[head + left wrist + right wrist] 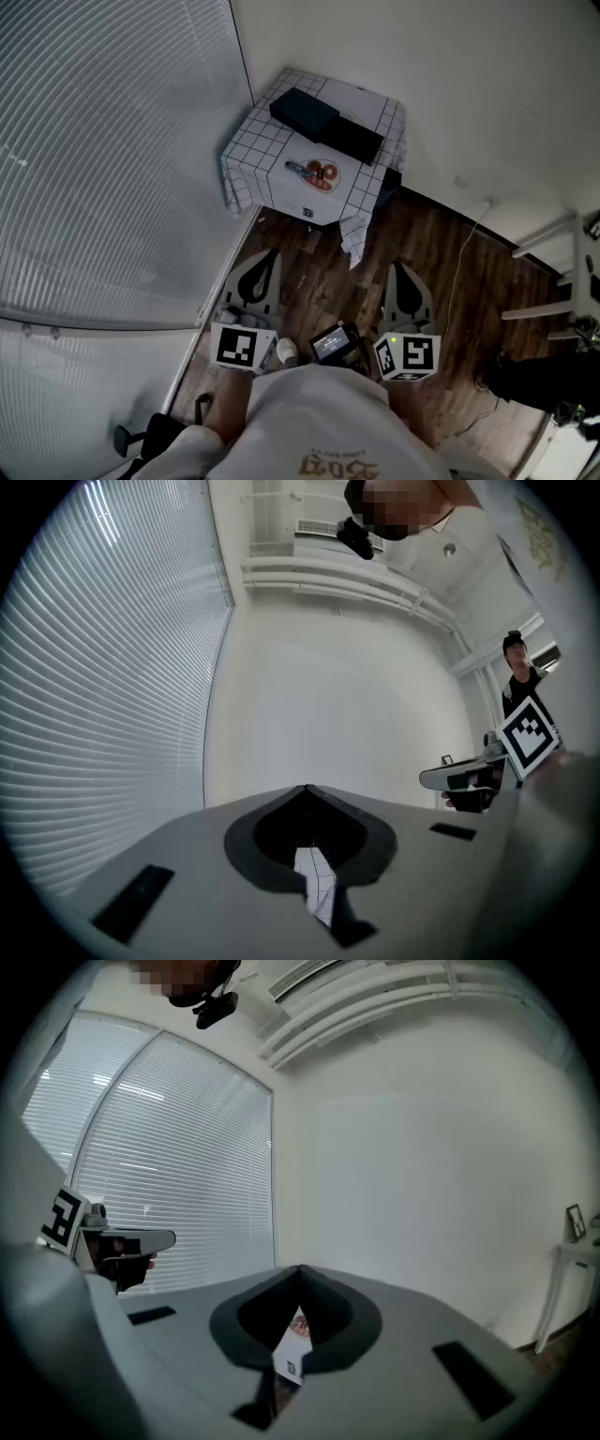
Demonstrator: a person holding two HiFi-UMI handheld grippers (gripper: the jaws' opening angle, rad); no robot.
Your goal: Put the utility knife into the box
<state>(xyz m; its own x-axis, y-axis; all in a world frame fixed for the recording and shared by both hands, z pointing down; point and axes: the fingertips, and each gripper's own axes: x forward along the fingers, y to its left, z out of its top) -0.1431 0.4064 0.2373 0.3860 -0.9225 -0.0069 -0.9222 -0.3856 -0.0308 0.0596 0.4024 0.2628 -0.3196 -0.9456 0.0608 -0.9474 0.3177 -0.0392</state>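
Observation:
A small table [253,155] with a white checked cloth stands in the far corner. On it lie a black box [304,112], a second flat black piece [354,139] beside it, and nearer me the utility knife [314,174], a small grey and orange-red shape. Both grippers are low by my body, well short of the table and pointing at it. My left gripper [269,253] is shut and empty, and the checked cloth [319,883] shows through its jaw gap. My right gripper [397,267] is also shut with nothing held, and its gap frames the cloth [291,1349].
Window blinds [103,141] fill the left side and white walls meet behind the table. A dark wooden floor [450,281] with a thin cable [466,246] lies between me and the table. A white rack [553,281] and a person in black [544,380] are at the right.

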